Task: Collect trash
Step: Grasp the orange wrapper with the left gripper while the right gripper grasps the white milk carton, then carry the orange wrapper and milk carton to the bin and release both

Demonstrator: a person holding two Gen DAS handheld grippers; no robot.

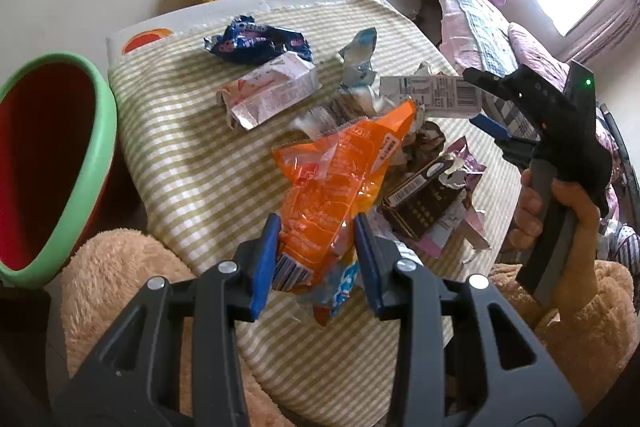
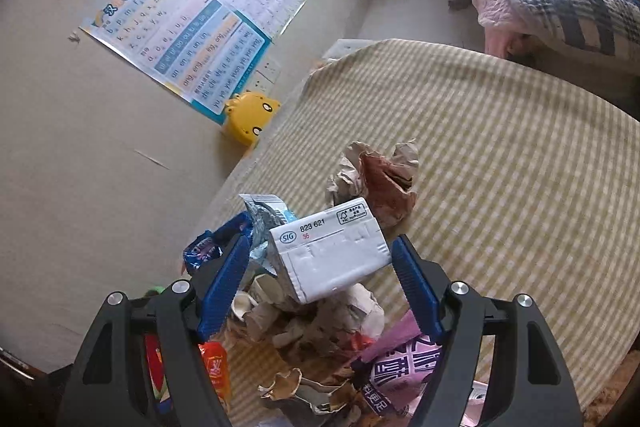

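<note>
Crinkly orange wrapper [image 1: 332,183] in left jaws; white carton [image 2: 330,251] in right.

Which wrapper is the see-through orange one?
The orange wrapper pinched in the left gripper. The dark blue wrapper and the purple wrapper on the striped cloth aren't see-through.

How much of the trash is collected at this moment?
Nothing shows in the red bin. In hand: left gripper holds an orange snack bag; right gripper holds a white carton. Left on the table: blue wrapper, crumpled paper, purple packet.
</note>
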